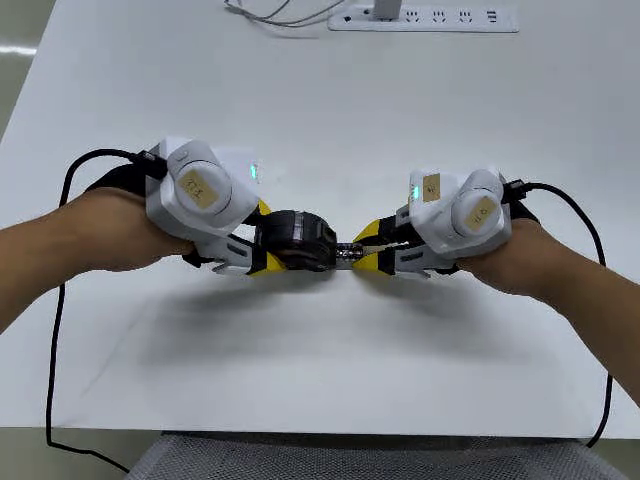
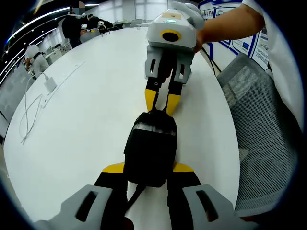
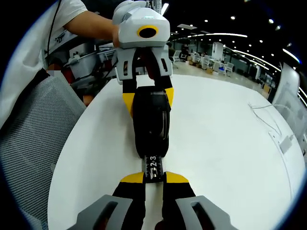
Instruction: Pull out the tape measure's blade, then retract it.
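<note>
Black tape measure [image 1: 297, 241], white table [image 1: 320, 120], left gripper [image 1: 261, 238] and right gripper [image 1: 366, 247] both white with yellow-tipped black jaws.

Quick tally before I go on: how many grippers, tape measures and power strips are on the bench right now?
2 grippers: left gripper, right gripper
1 tape measure
1 power strip
Total: 4

On the white table [image 1: 320, 110], the left gripper [image 1: 262, 248] clamps the black tape measure [image 1: 298, 240]. The right gripper [image 1: 368, 250] pinches its barely extended blade [image 1: 346, 253]. A power strip [image 1: 425, 17] lies well beyond them.
</note>
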